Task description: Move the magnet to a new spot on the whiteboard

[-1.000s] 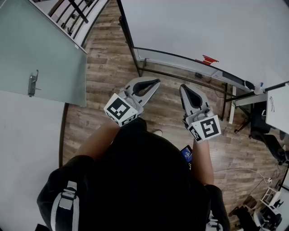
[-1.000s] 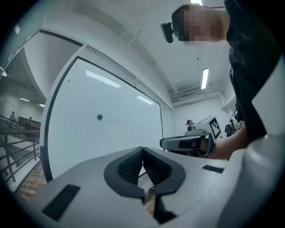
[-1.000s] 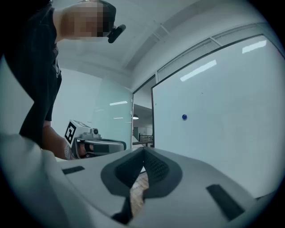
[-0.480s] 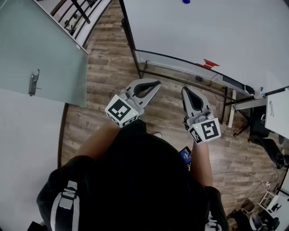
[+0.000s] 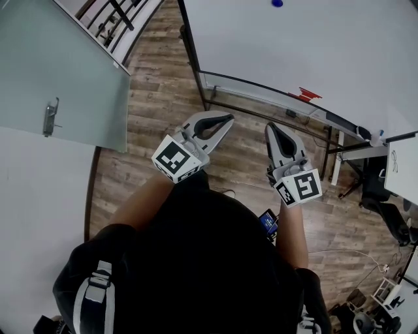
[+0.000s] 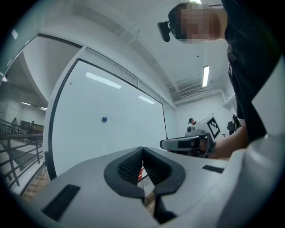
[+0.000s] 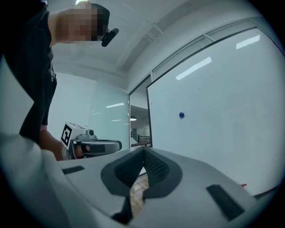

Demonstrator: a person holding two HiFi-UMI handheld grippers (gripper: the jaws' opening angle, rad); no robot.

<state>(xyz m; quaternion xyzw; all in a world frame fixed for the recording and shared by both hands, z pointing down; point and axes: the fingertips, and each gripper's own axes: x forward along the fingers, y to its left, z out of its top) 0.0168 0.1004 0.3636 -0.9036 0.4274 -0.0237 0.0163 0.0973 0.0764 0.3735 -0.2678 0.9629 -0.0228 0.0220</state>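
A whiteboard (image 5: 313, 45) fills the head view from twelve to three o'clock, standing on a wood-plank floor (image 5: 163, 98); a frosted glass panel (image 5: 59, 72) sits at ten o'clock. The blue magnet (image 5: 277, 2) clings to the board at the top edge, about one o'clock from both grippers and well apart from them. The left gripper (image 5: 228, 118) and right gripper (image 5: 270, 126) are held level, side by side, pointing at the board; each has its jaws pressed together with nothing between them.

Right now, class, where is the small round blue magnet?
In the head view, the small round blue magnet sits on the white whiteboard at the top edge, right of centre, above the red object at its lower edge.
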